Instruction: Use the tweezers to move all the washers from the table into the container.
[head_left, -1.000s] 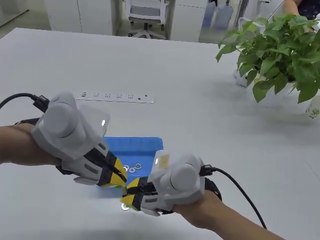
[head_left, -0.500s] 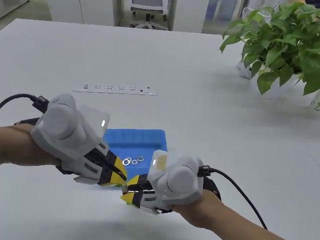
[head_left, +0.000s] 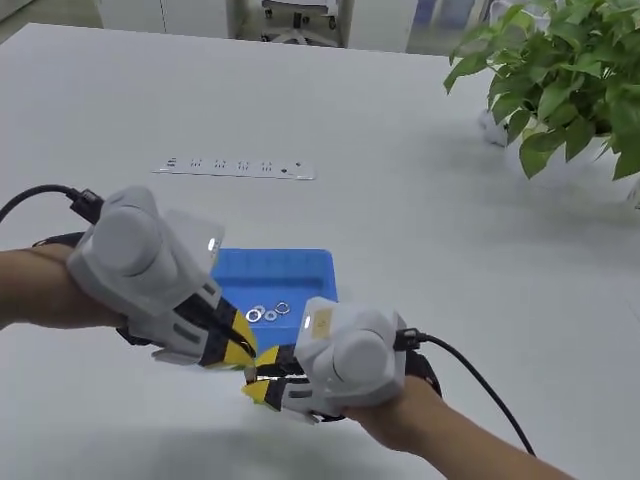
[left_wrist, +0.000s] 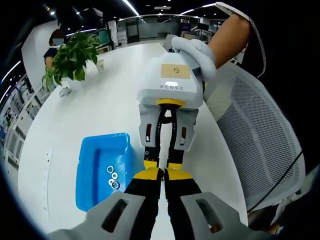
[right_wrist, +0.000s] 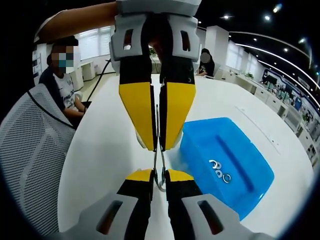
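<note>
tweezers (right_wrist: 158, 162) span left gripper (head_left: 243, 352) to right gripper (head_left: 262, 382)

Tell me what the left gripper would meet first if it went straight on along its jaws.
Most likely the right gripper: it faces the left gripper head-on, tips almost touching, with the tweezers running between them. The exact gap is hard to judge.

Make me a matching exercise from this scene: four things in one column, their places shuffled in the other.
Things:
1. washers
2. power strip
3. plant
4. tweezers

Places:
a. at the far right of the table
b. pinched between yellow jaws
c. inside the blue container
d. lying flat beyond the container

Pairs: 1-c, 2-d, 3-a, 4-b
</note>
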